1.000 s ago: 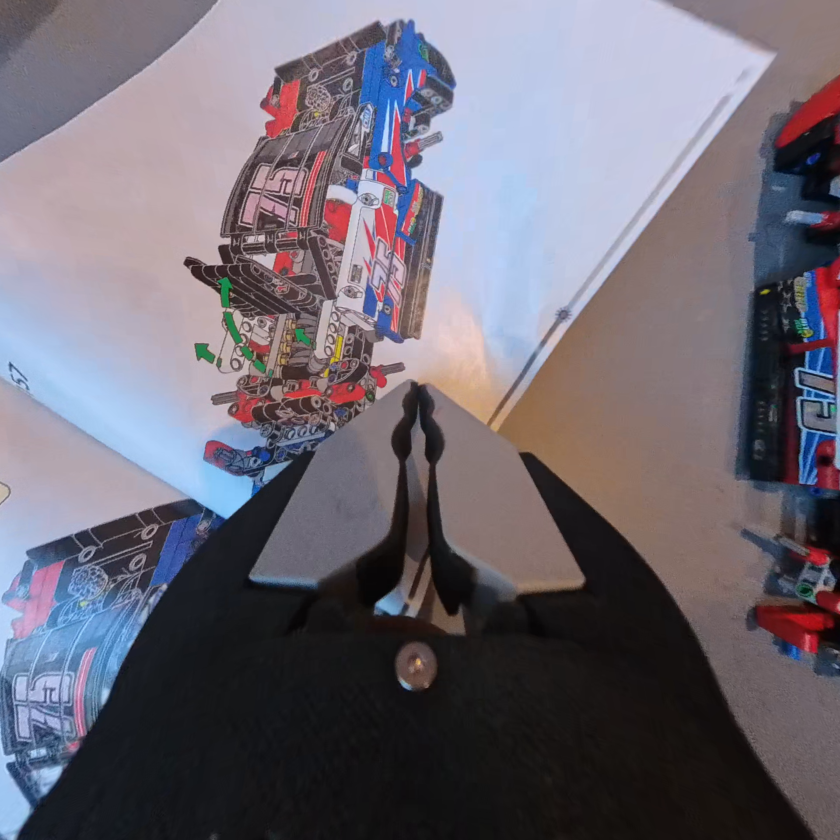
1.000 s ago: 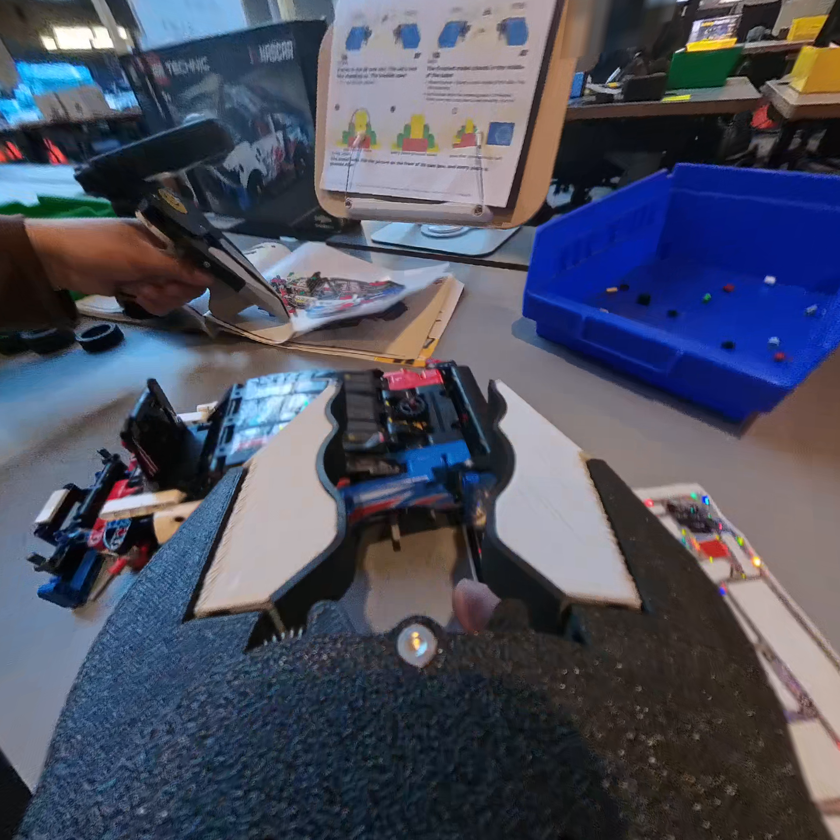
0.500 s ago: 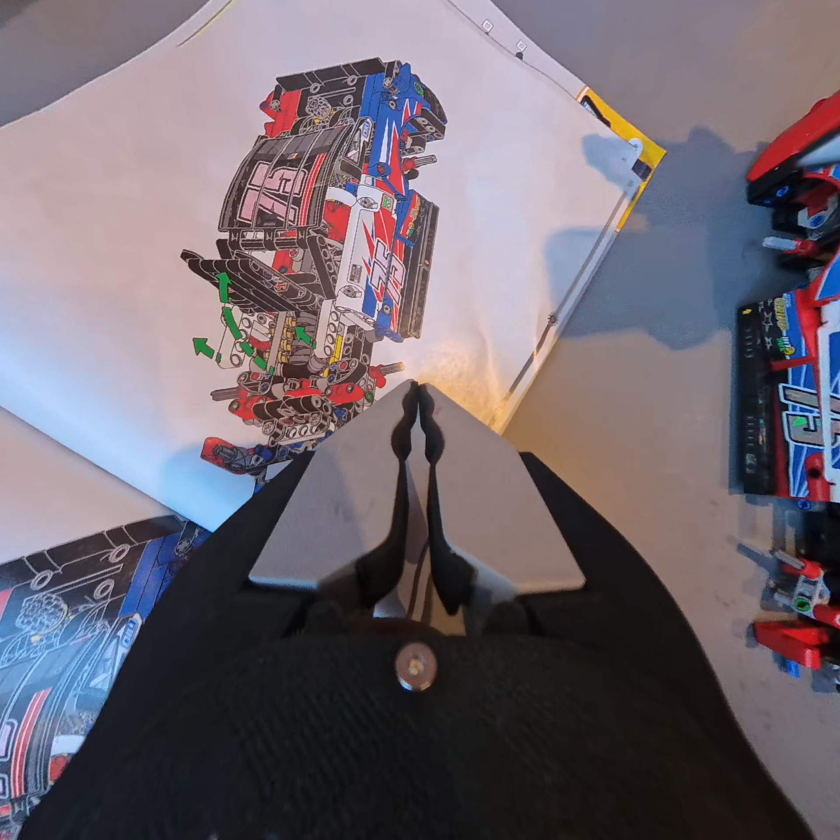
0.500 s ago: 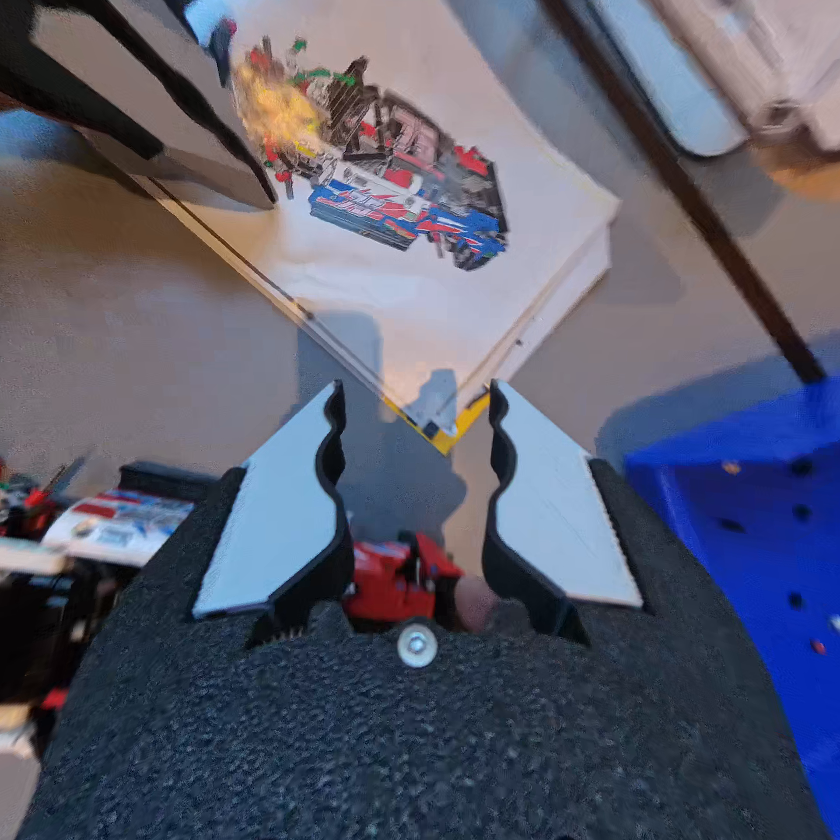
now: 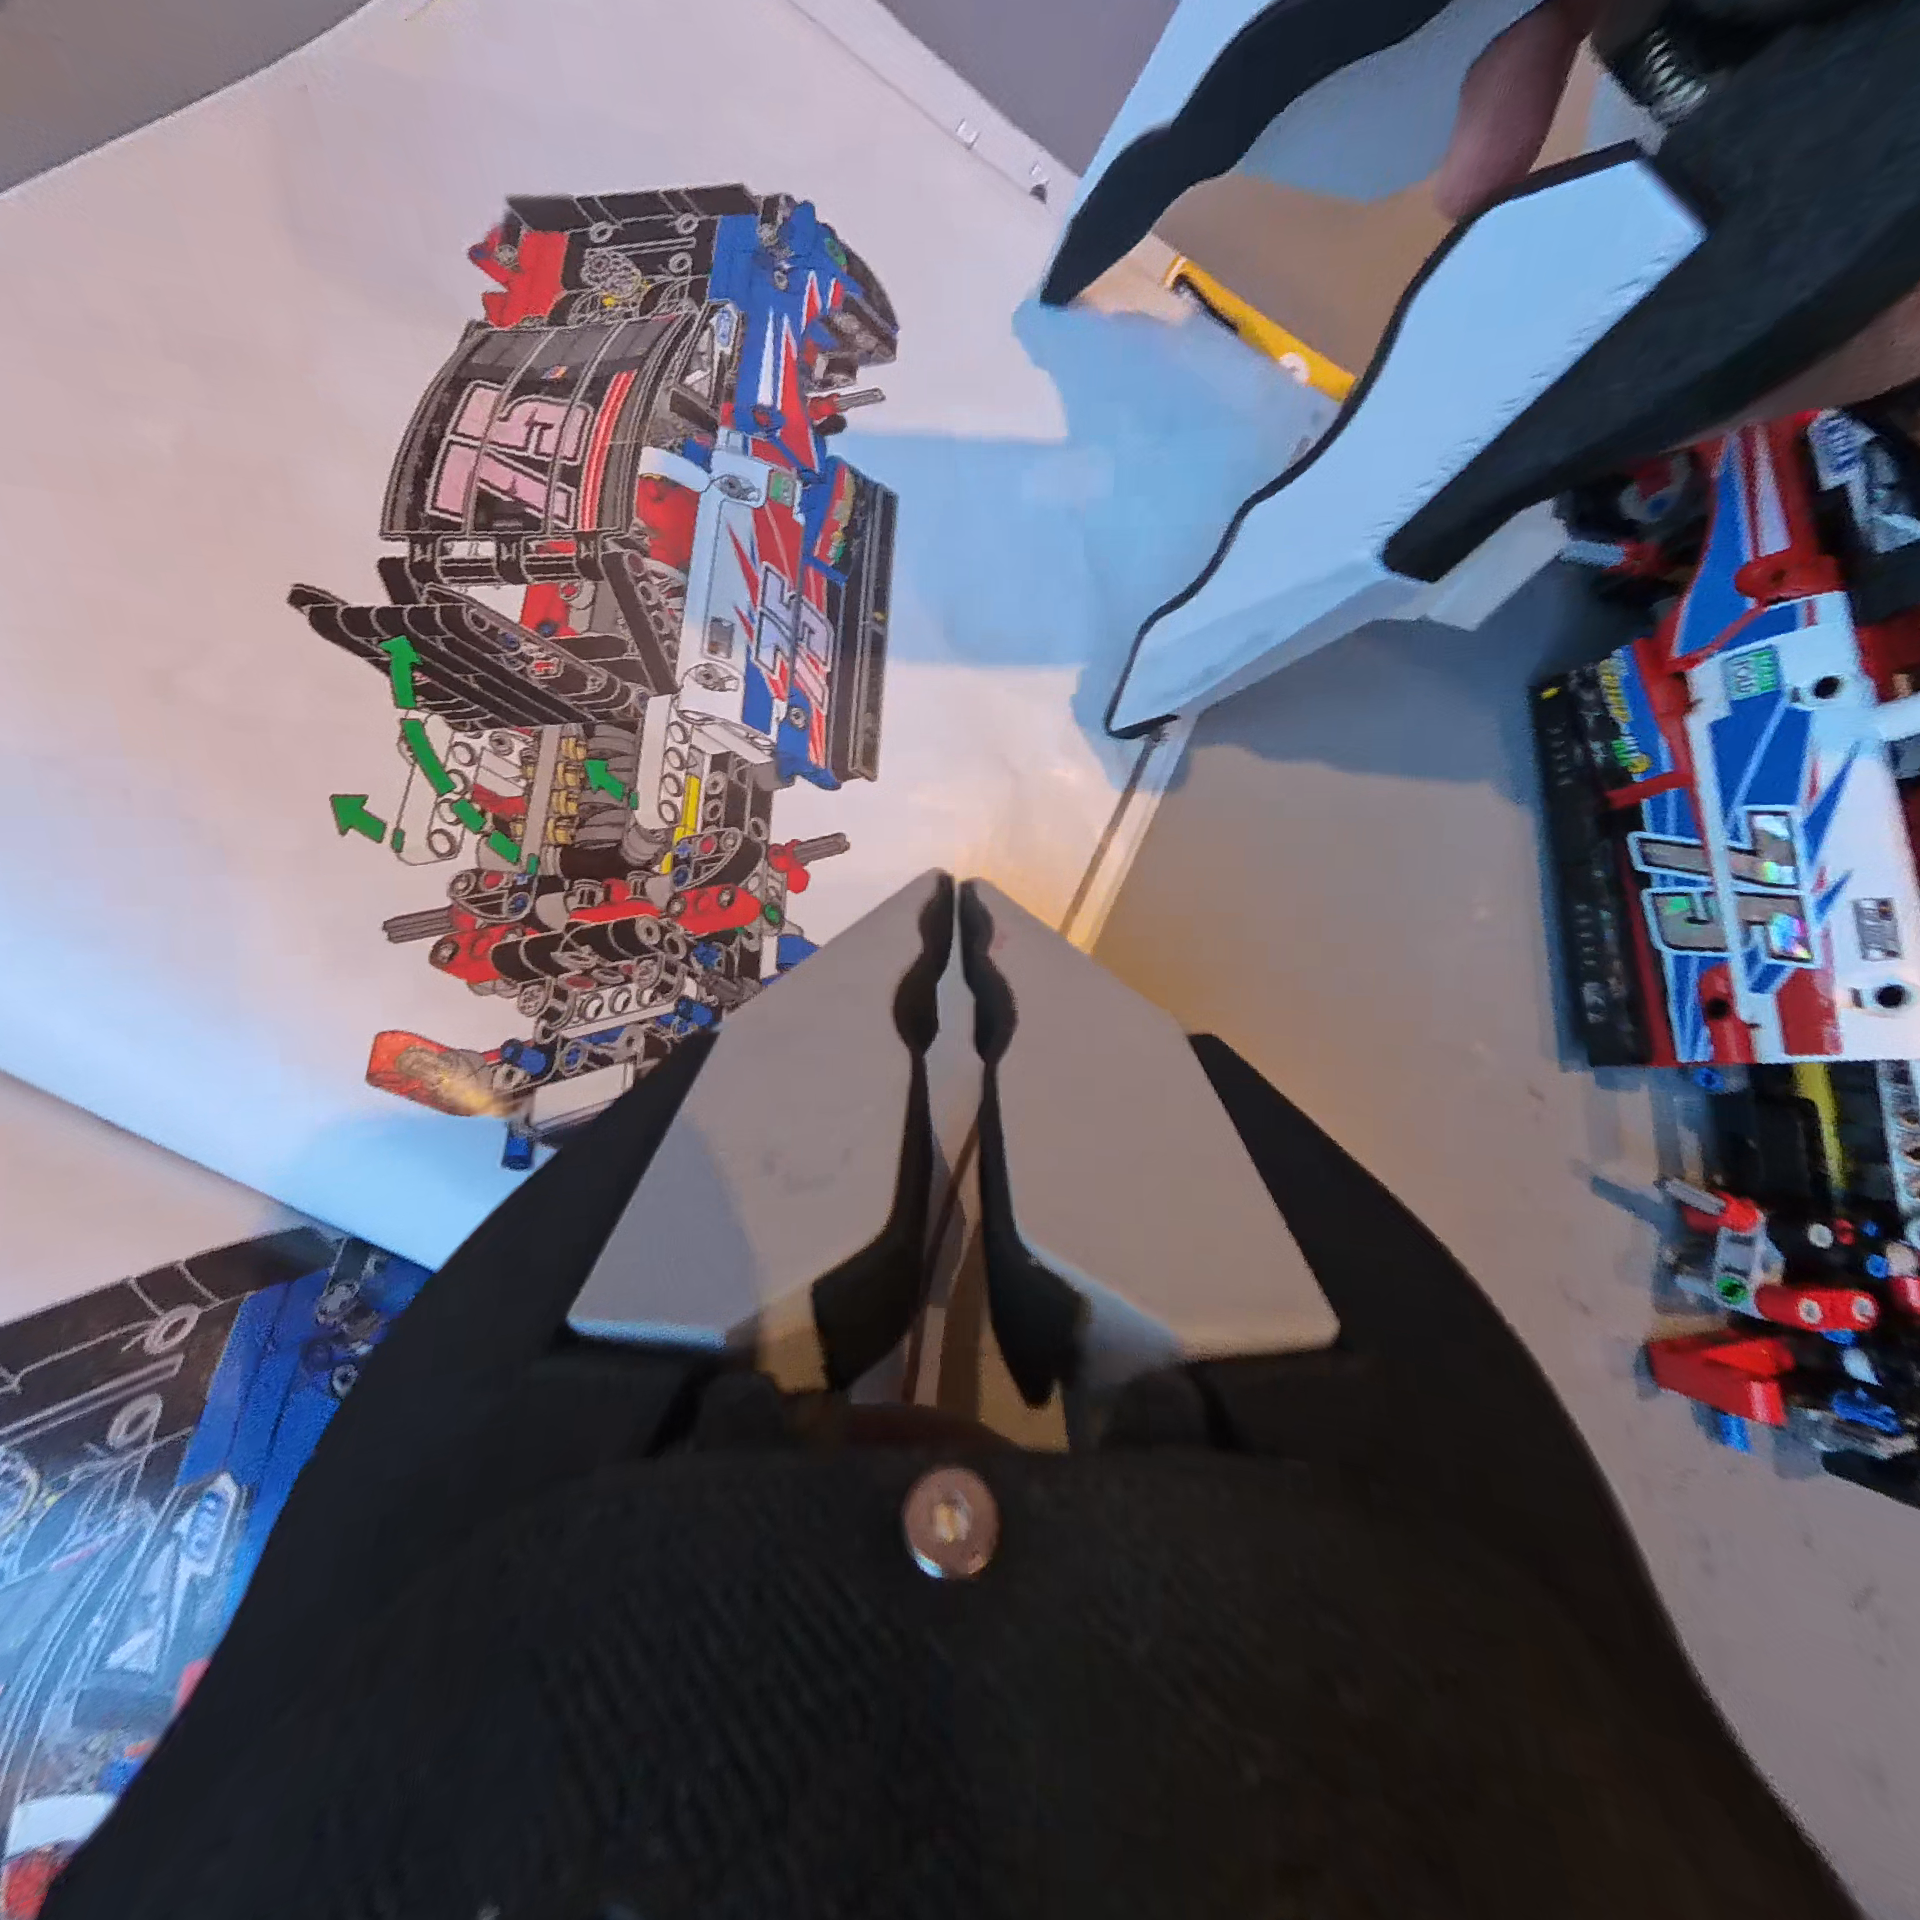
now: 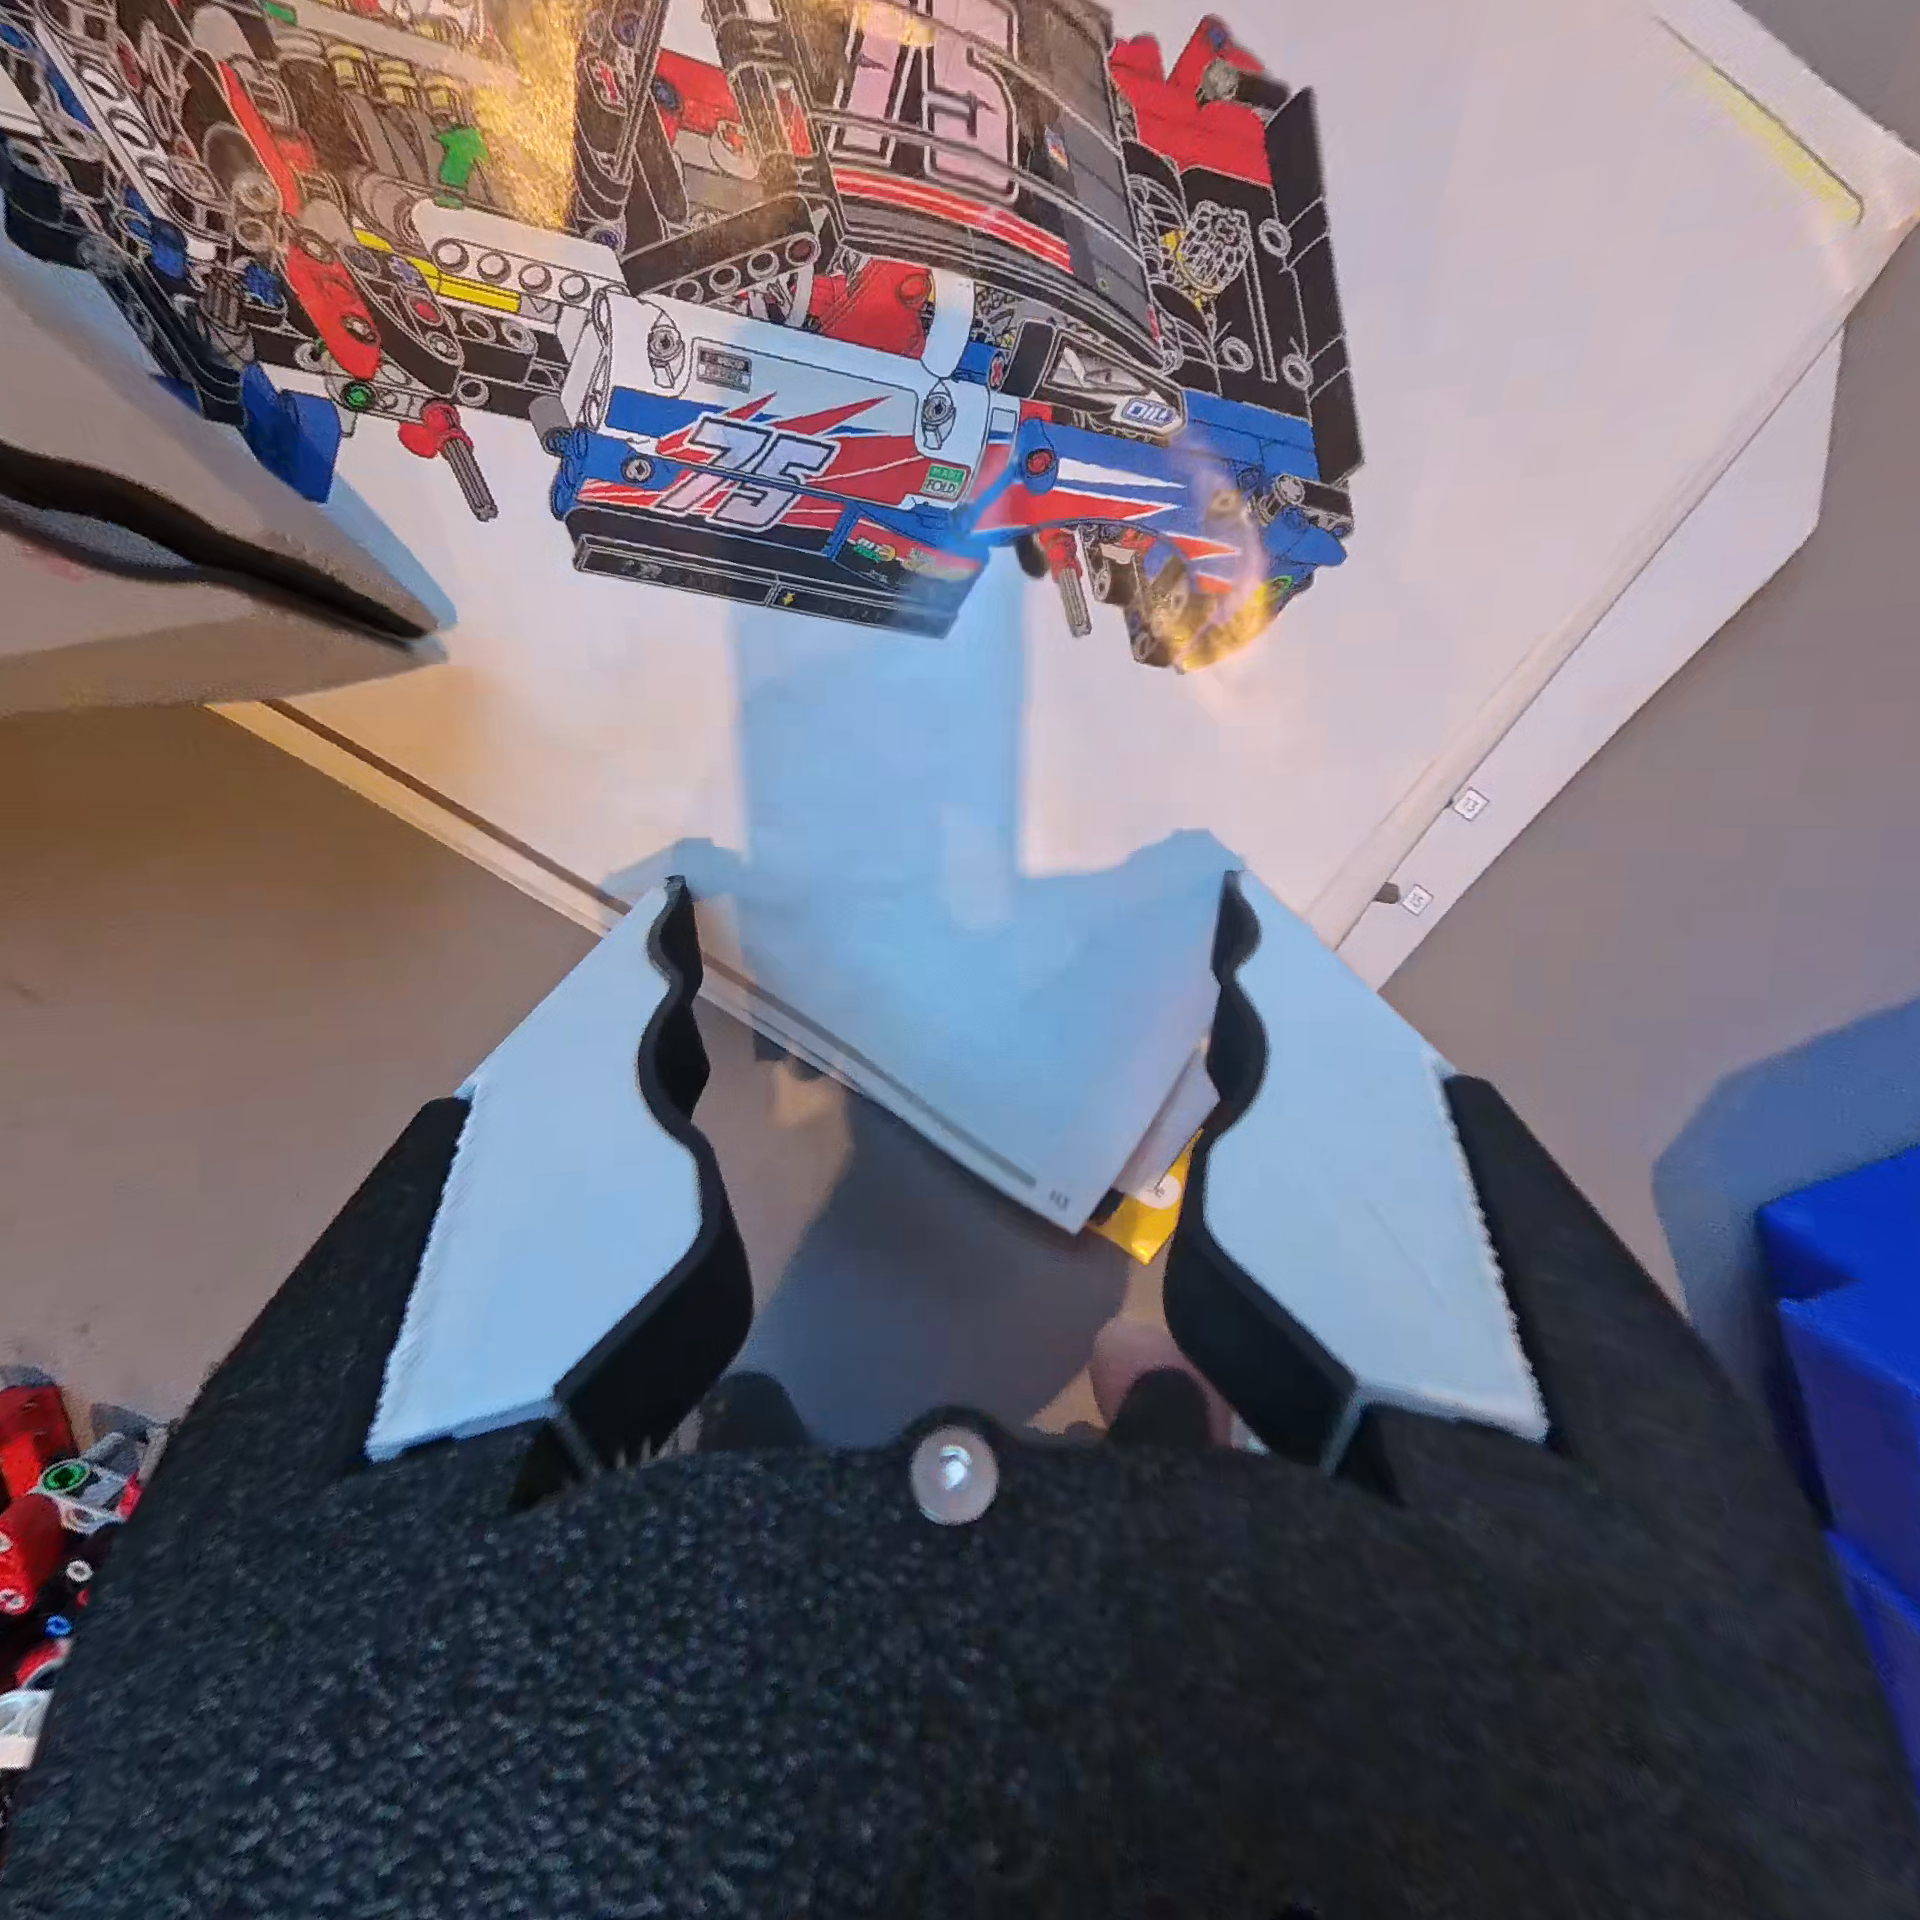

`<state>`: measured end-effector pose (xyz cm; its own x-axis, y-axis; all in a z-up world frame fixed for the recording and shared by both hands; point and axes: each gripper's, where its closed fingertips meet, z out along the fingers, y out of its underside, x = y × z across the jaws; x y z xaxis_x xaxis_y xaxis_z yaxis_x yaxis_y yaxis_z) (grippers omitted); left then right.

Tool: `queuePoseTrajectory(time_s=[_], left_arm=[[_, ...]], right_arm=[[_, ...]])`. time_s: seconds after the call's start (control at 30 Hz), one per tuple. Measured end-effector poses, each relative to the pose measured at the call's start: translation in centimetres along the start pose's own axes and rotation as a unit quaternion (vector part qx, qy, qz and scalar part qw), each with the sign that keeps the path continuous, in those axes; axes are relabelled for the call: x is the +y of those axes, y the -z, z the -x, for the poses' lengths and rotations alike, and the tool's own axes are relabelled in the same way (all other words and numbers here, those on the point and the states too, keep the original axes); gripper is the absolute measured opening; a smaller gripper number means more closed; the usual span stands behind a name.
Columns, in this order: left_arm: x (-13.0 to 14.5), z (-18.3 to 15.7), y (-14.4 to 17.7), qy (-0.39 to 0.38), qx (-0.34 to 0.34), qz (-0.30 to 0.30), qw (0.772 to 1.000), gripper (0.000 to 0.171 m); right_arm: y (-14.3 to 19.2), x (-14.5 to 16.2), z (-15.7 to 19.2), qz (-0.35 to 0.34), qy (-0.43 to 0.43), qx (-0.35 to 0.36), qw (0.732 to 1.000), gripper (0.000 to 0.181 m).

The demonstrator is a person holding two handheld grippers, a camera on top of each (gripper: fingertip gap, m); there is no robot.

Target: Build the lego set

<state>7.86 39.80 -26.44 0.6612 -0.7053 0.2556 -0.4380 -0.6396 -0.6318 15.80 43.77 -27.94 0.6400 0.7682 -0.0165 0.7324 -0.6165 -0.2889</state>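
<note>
An open instruction booklet (image 5: 260, 468) lies on the grey table, its page showing a red, blue and black car. My left gripper (image 5: 954, 883) is shut, with its tips over the page's lower right edge and nothing visible between them. My right gripper (image 6: 954, 888) is wide open and straddles the booklet's near page corner (image 6: 1039, 1143) without pressing on it. It also shows in the left wrist view (image 5: 1091, 509) at the upper right. The partly built lego car (image 5: 1766, 831) sits on the table to the right of the booklet.
A blue bin (image 6: 1849, 1351) stands at the right edge of the right wrist view. Loose red and black lego parts (image 6: 42, 1475) lie at the lower left there. A yellow sheet (image 6: 1143, 1216) peeks out under the page corner.
My right gripper has left the lego car, swung over to the booklet's corner and opened wider. My left gripper has stayed shut over the page.
</note>
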Motion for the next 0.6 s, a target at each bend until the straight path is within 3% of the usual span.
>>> queuePoseTrajectory(time_s=[0.07,0.13,0.23,0.33,0.47,0.6], left_arm=[[-0.4,-1.2,0.4,0.012,0.039,-0.017,0.999,0.025],[-0.6,-1.7,0.9,0.025,0.051,-0.03,0.998,0.033],[-0.2,-1.6,1.6,0.006,0.025,-0.026,0.999,0.042],[0.1,-0.7,2.4,-0.055,-0.05,-0.021,0.997,0.053],[0.2,-0.3,2.9,-0.146,-0.139,-0.004,0.98,0.061],[-1.1,-1.0,3.2,-0.197,-0.198,-0.029,0.96,0.075]], right_arm=[[0.2,-0.1,0.2,-0.002,0.002,-0.001,1.0,0.08],[0.4,-0.4,0.7,-0.011,0.002,-0.007,1.0,0.04],[0.3,-0.6,1.1,-0.006,0.008,-0.014,1.0,0.028],[0.7,-0.8,1.7,-0.002,-0.004,-0.033,0.999,0.022],[2.6,-1.9,2.6,-0.027,-0.019,-0.061,0.998,0.011],[5.5,-3.5,4.3,-0.06,-0.044,-0.112,0.991,0.004]])
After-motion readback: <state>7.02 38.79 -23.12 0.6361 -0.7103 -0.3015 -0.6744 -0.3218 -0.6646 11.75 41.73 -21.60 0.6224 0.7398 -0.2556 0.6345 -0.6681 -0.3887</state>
